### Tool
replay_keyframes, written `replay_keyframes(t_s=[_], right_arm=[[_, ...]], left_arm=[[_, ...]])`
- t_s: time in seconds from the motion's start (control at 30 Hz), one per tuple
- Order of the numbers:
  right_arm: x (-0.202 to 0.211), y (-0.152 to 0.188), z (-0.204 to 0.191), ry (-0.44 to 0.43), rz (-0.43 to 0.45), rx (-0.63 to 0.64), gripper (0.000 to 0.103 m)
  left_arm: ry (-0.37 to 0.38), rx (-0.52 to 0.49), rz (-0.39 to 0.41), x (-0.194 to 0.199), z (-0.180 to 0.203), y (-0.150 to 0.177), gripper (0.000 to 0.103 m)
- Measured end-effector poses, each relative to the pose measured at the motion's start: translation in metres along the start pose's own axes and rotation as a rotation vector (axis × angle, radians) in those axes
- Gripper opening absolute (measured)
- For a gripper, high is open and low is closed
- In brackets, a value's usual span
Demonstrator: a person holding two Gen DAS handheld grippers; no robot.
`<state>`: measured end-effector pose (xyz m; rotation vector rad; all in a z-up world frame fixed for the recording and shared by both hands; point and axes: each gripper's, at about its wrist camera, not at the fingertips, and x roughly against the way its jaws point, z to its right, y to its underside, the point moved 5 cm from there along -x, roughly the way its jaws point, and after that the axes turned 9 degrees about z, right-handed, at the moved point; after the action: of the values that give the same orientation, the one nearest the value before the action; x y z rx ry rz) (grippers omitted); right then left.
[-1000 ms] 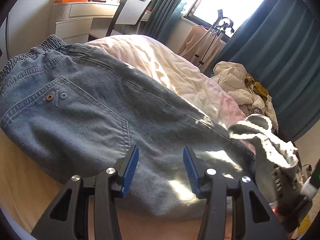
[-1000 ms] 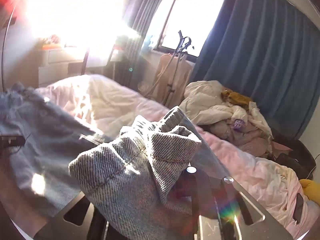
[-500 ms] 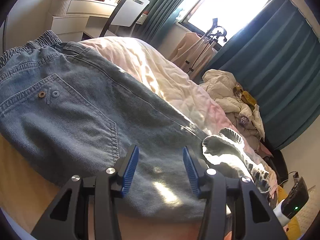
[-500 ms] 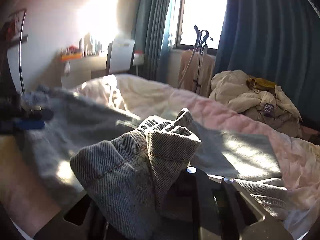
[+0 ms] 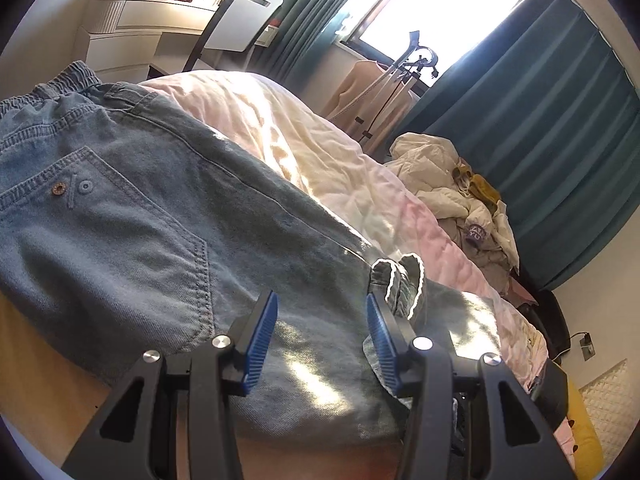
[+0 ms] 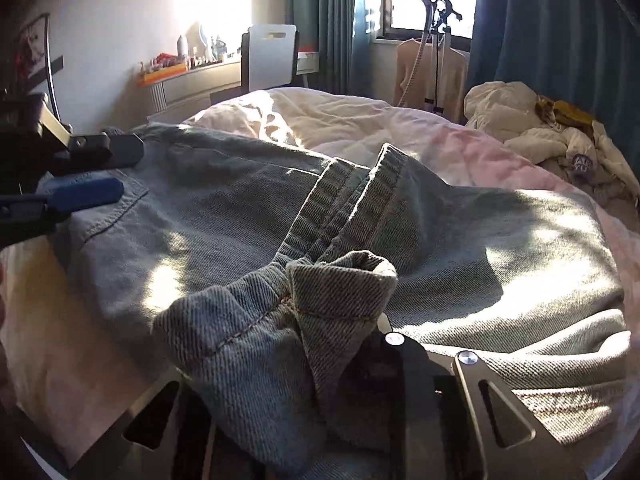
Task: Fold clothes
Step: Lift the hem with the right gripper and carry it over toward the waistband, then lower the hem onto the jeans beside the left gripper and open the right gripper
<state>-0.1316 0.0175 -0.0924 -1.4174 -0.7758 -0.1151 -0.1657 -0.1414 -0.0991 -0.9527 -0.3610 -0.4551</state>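
Right wrist view: the right tongs (image 6: 320, 364) are buried under a bunched hem (image 6: 288, 320) of the jeans (image 6: 224, 200); their jaws have just been easing apart with the denim between them, though I cannot tell whether the pads grip it. The left tongs (image 5: 320, 336) stand half open and empty above the seat, beside the back pocket (image 5: 120, 216). Beyond both lies the bed quilt (image 5: 320, 152). The legs look brought over once; smoothing and another fold probably remain.

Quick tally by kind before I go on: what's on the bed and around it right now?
Jeans: 1
Grippers, left gripper and right gripper: 2
Pink quilt: 1
Pile of pale clothes: 1
Chair: 1
Garment steamer stand: 1
Total: 7
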Motion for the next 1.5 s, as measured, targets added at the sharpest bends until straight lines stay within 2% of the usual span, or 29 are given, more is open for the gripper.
replay_keyframes(t_s=[0.03,0.17,0.27,0.4,0.5,0.6,0.7,0.87,0.93,1.1,1.17,1.27,1.3,1.4,1.5], right_arm=[[0.006,-0.001,-0.001,-0.021,-0.004,-0.009,0.038],[0.031,-0.006,-0.006,-0.095,-0.029,-0.045,0.054],[0.05,-0.014,-0.004,-0.169,-0.041,-0.129,0.054],[0.08,-0.028,0.012,-0.28,-0.021,-0.276,0.054],[0.082,-0.046,0.03,-0.294,-0.022,-0.336,0.054],[0.047,-0.074,0.044,-0.216,-0.093,-0.259,0.054],[-0.003,-0.105,0.042,-0.153,-0.225,-0.119,0.052],[-0.086,-0.132,0.024,-0.132,-0.472,0.051,0.048],[-0.111,-0.132,0.014,-0.146,-0.564,0.107,0.042],[-0.139,-0.118,-0.014,-0.131,-0.747,0.288,0.041],[-0.144,-0.106,-0.016,-0.082,-0.803,0.375,0.041],[-0.143,-0.096,-0.016,-0.016,-0.834,0.501,0.026],[-0.14,-0.097,-0.017,-0.008,-0.822,0.519,0.012],[-0.125,-0.11,-0.019,-0.014,-0.751,0.506,0.01],[-0.112,-0.131,-0.013,0.003,-0.663,0.437,0.005]], left_arm=[[0.017,-0.001,-0.005,0.0,0.003,0.001,0.047],[0.081,-0.006,-0.024,0.0,0.013,0.005,0.047],[0.109,0.002,-0.053,-0.003,0.018,0.013,0.047],[0.076,-0.009,-0.096,-0.012,0.019,0.026,0.047],[0.082,-0.027,-0.108,-0.017,0.023,0.029,0.047],[0.07,-0.076,-0.104,-0.021,0.027,0.032,0.047],[0.081,-0.106,-0.11,-0.027,0.03,0.036,0.047],[0.112,-0.151,-0.127,-0.036,0.033,0.043,0.047],[0.125,-0.155,-0.146,-0.041,0.033,0.046,0.047],[0.163,-0.121,-0.152,-0.043,0.029,0.046,0.047],[0.169,-0.111,-0.154,-0.043,0.028,0.045,0.047],[0.178,-0.112,-0.171,-0.041,0.03,0.048,0.047],[0.181,-0.114,-0.182,-0.04,0.031,0.05,0.047],[0.208,-0.112,-0.224,-0.039,0.036,0.059,0.047],[0.201,-0.135,-0.214,-0.037,0.04,0.061,0.047]])
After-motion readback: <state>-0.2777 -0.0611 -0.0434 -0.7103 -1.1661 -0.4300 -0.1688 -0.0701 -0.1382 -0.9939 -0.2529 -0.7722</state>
